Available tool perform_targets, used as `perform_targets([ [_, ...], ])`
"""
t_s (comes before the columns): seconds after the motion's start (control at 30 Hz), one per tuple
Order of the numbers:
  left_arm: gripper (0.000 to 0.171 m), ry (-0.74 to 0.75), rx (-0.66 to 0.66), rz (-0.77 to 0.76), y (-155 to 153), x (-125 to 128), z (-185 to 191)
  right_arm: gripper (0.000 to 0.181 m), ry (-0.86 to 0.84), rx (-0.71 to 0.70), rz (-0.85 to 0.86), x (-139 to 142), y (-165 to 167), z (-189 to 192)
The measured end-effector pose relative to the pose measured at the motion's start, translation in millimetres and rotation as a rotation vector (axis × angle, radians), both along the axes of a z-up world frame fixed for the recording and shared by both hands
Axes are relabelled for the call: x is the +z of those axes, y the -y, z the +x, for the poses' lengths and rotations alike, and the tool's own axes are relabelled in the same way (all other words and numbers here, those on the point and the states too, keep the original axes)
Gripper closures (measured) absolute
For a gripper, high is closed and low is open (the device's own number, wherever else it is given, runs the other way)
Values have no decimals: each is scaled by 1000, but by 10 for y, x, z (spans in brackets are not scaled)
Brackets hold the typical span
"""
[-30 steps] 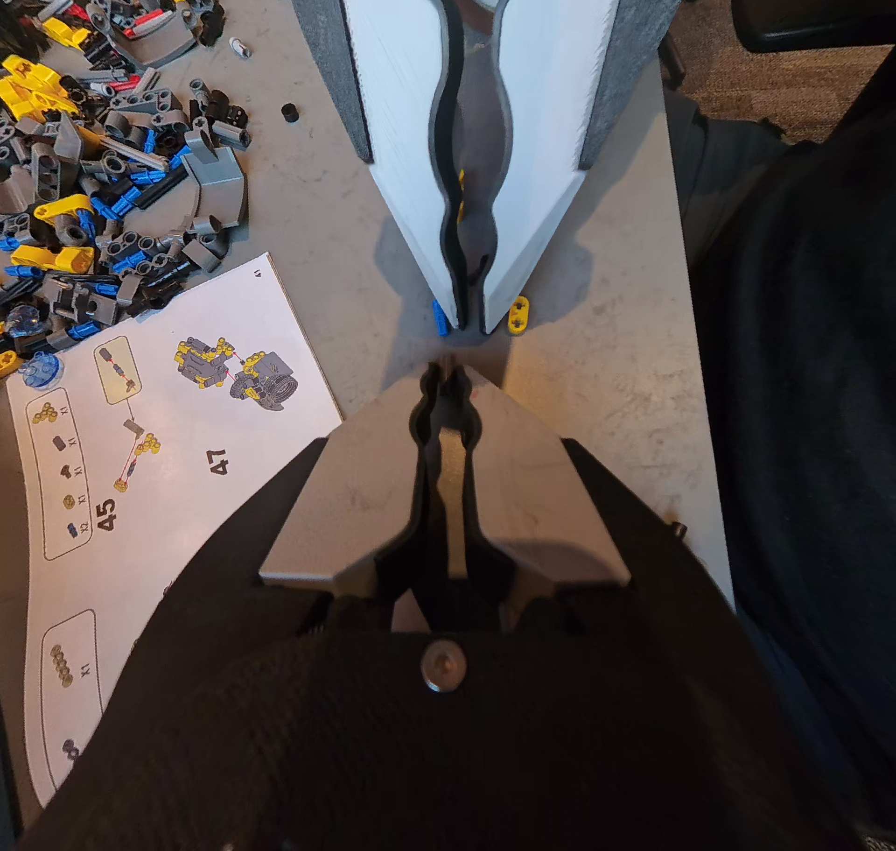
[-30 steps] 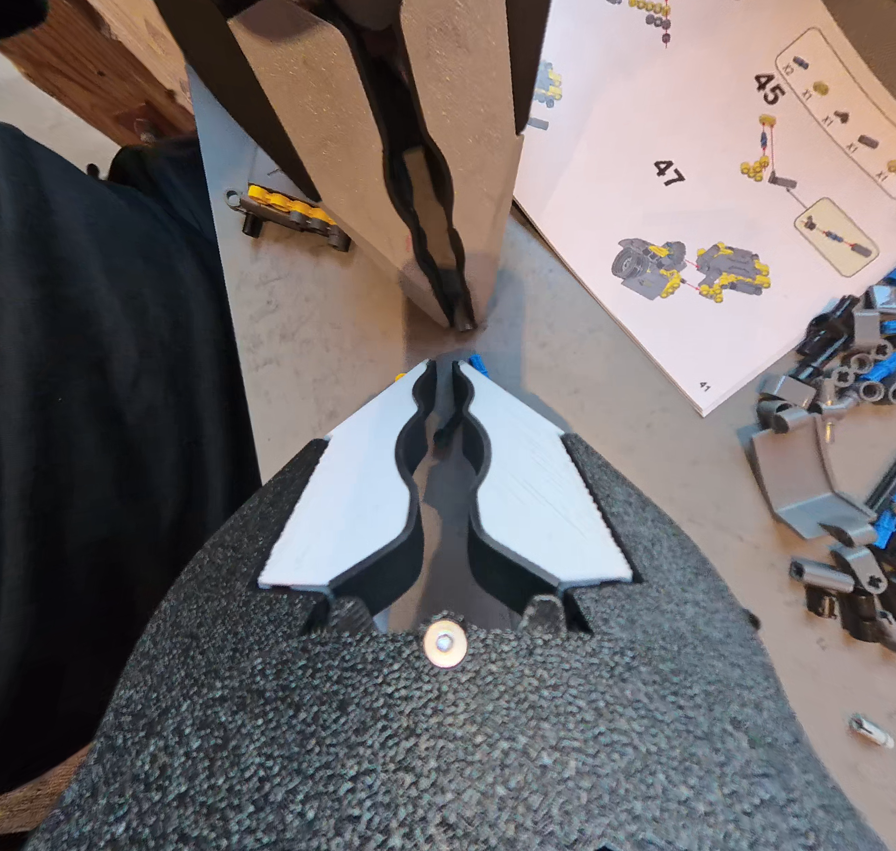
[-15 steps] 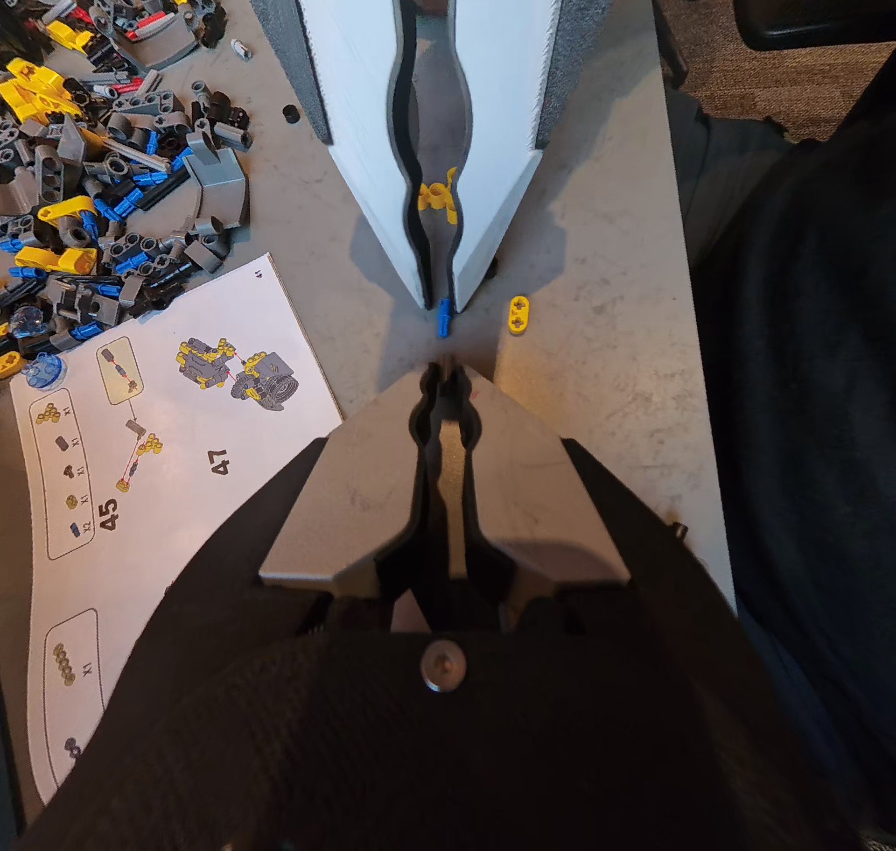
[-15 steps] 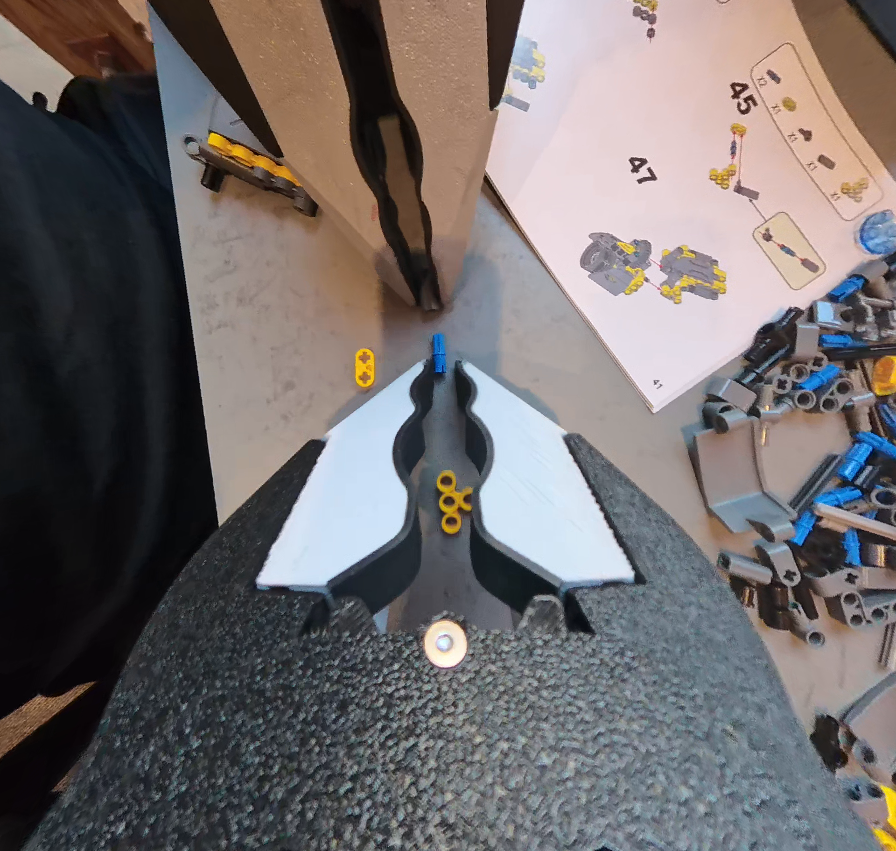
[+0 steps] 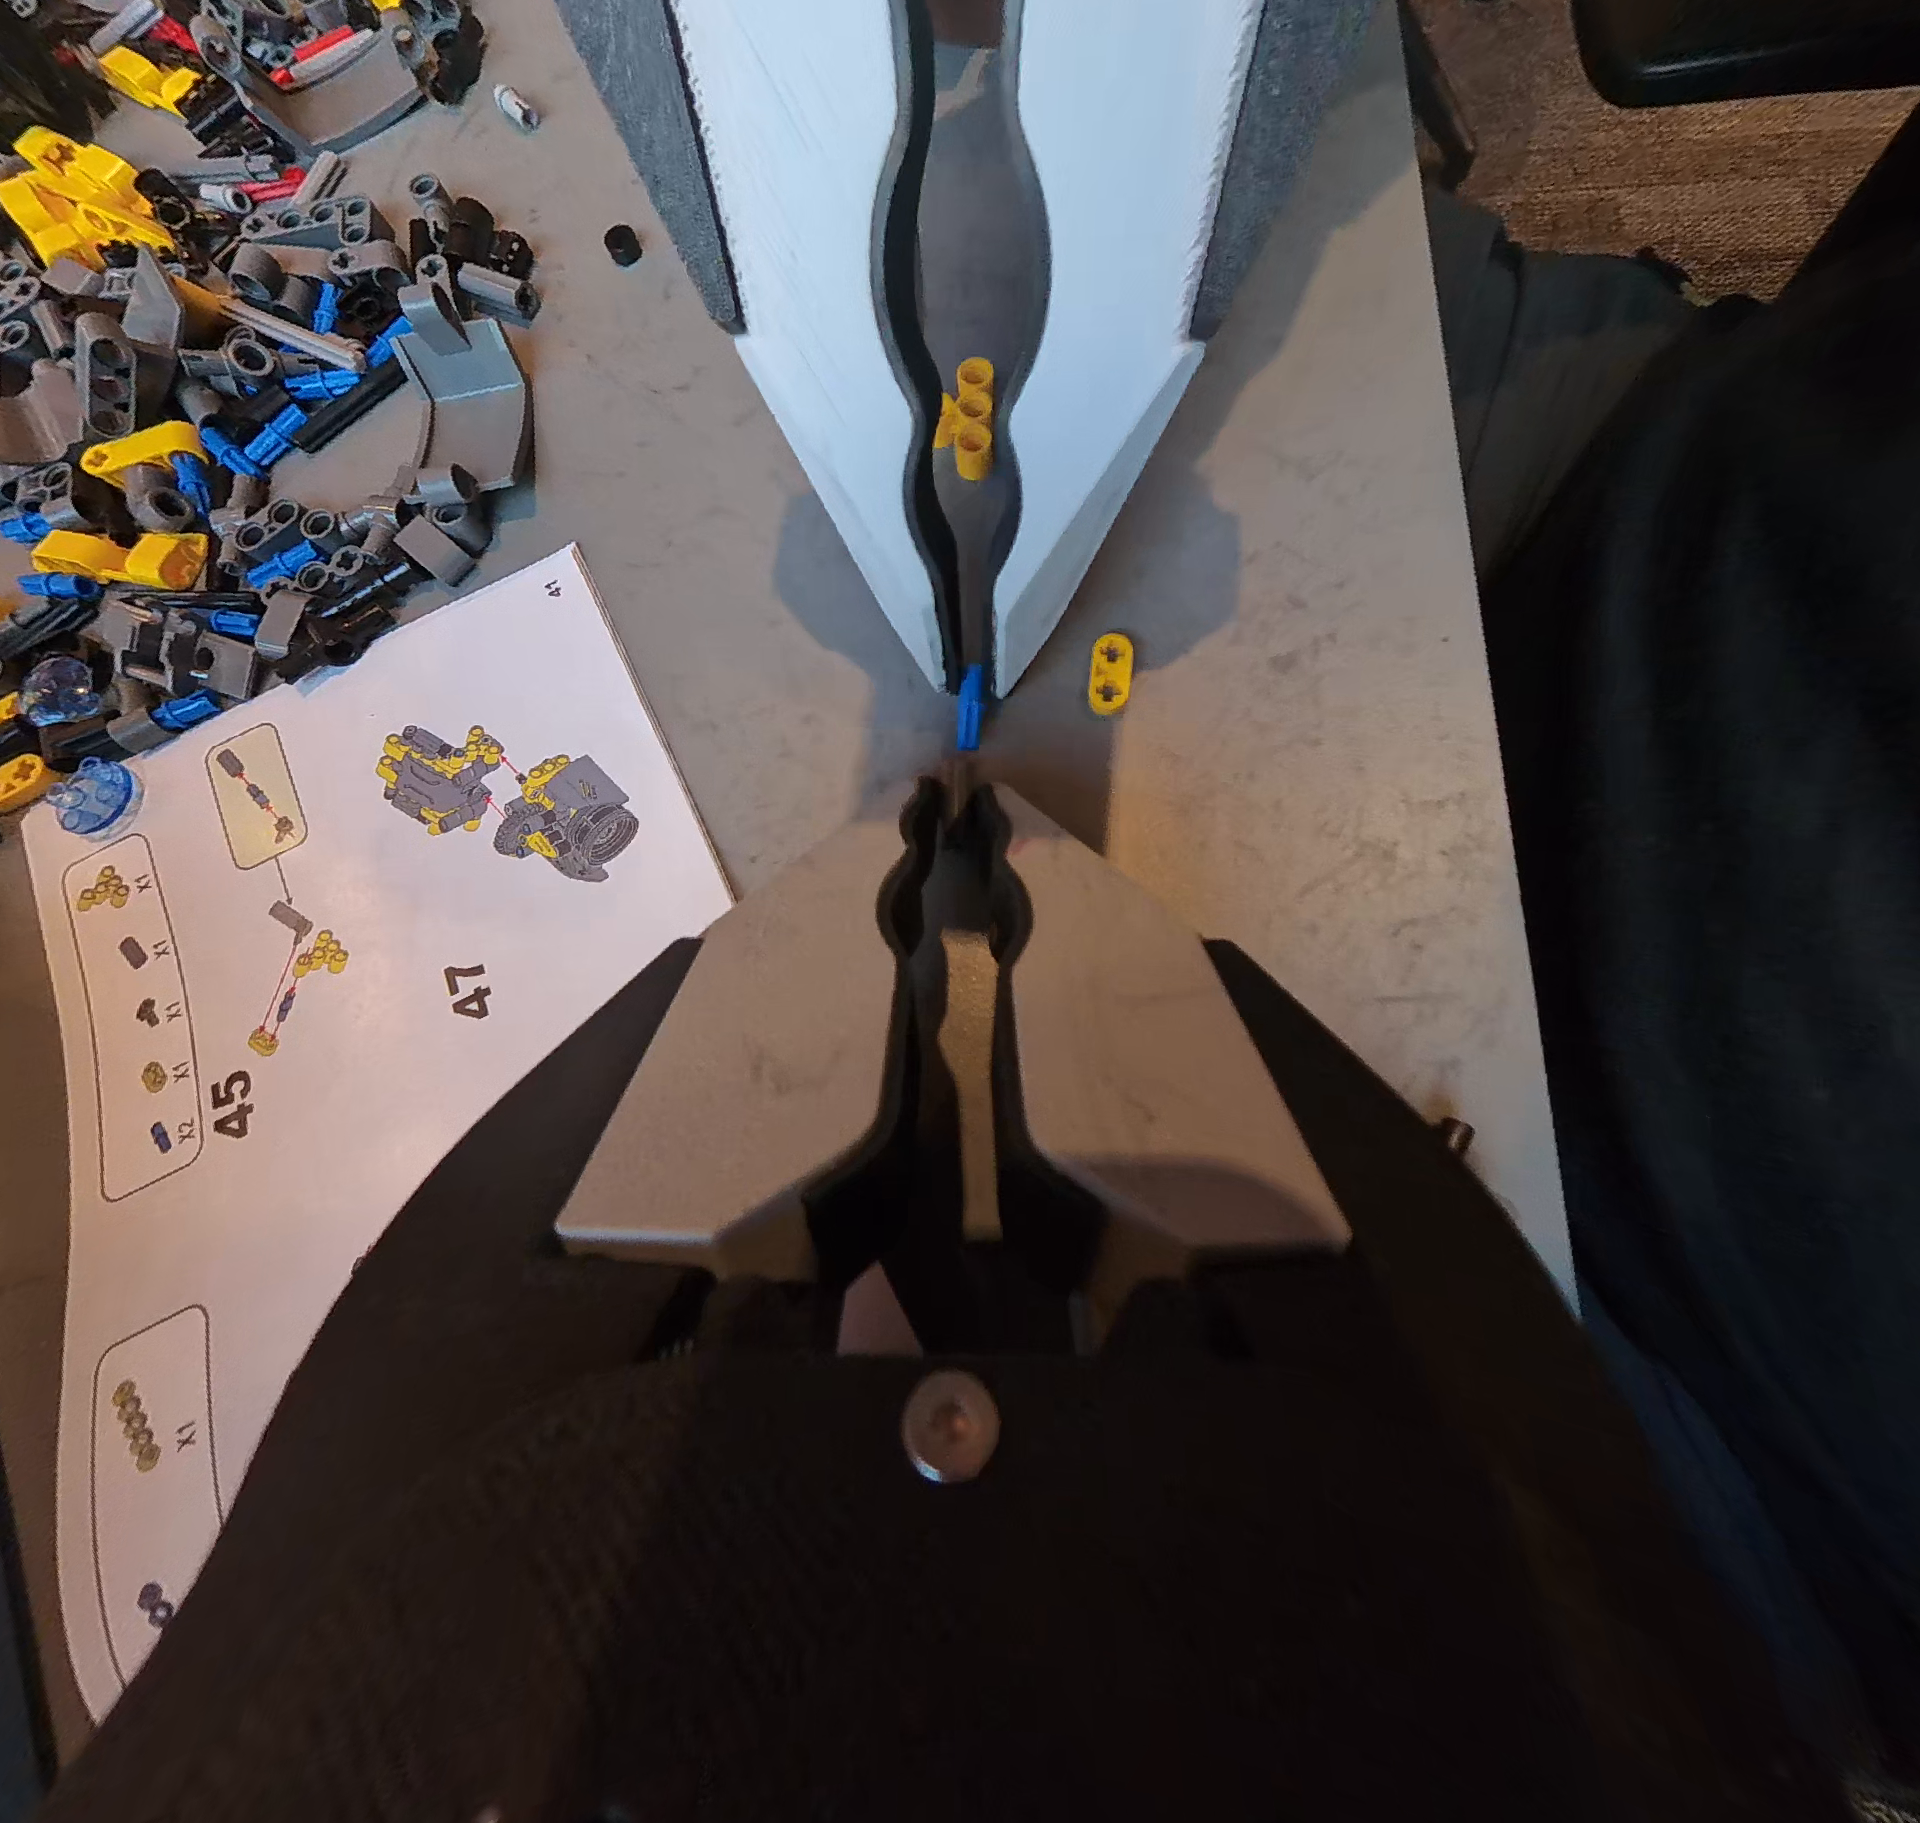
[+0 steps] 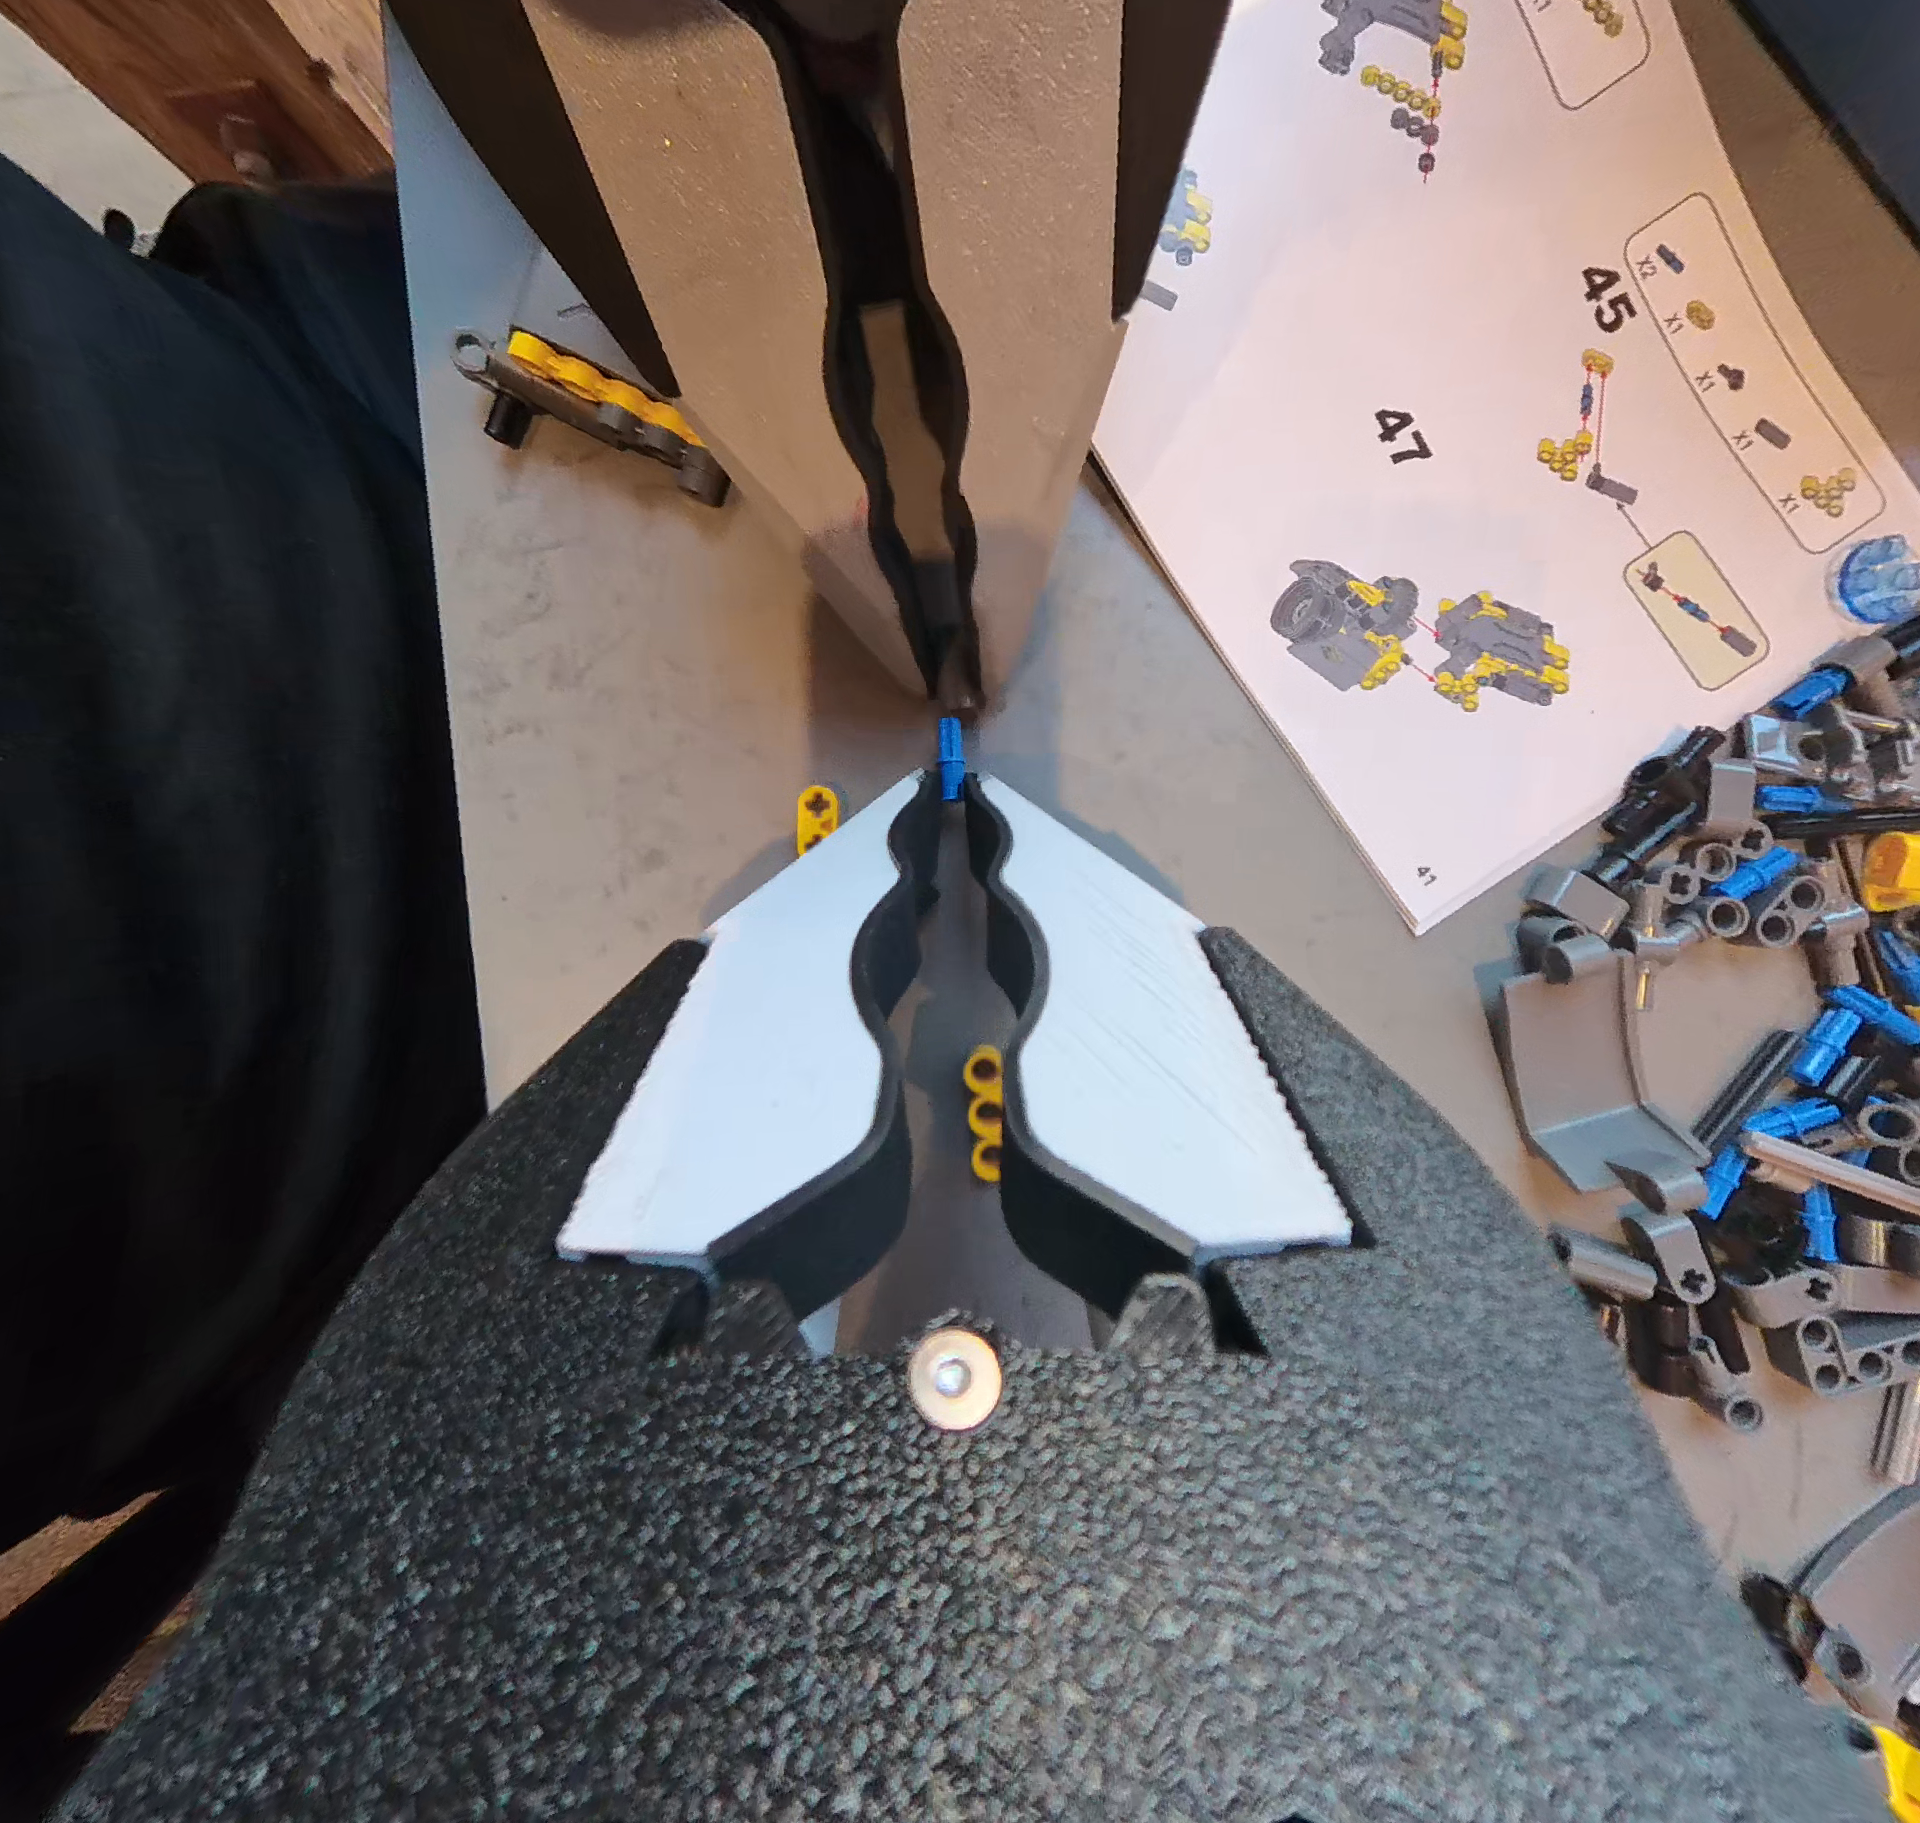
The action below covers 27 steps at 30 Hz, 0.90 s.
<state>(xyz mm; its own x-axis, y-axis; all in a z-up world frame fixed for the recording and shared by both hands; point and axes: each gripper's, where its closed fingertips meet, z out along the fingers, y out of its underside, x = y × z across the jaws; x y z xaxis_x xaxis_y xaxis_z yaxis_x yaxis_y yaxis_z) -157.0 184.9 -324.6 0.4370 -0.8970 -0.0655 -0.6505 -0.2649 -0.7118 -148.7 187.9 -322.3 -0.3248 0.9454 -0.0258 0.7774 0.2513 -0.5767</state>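
Near the tabletop's (image 5: 1288, 838) edge, the right gripper (image 6: 951, 786) pinched a blue pin (image 6: 948, 743), tip to tip with the left gripper (image 5: 961, 786), which was clenched on a small dark piece (image 6: 961, 693). A yellow link (image 5: 1110, 670) lay beside them; the booklet (image 5: 343, 942) and parts pile (image 5: 208, 371) sat further off.

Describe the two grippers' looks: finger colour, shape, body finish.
Left gripper: grey-tan wedge fingers, wavy black inner pads, smooth black body, one centre screw. Right gripper: white wedge fingers with fine ridged lines, wavy black pads, speckled grey textured body, one silver screw.
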Motion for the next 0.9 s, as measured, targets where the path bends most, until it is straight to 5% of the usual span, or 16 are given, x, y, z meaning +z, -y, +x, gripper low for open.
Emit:
perform_targets([
  [0.53, 168, 1, -16, -8, 19, -4, 6, 179, -30, -1, 2, -36, 11, -27],
  [0.9, 168, -37, -47, 69, 28, 1, 7, 179, 156, -52, -343, -28, 59, -8],
])
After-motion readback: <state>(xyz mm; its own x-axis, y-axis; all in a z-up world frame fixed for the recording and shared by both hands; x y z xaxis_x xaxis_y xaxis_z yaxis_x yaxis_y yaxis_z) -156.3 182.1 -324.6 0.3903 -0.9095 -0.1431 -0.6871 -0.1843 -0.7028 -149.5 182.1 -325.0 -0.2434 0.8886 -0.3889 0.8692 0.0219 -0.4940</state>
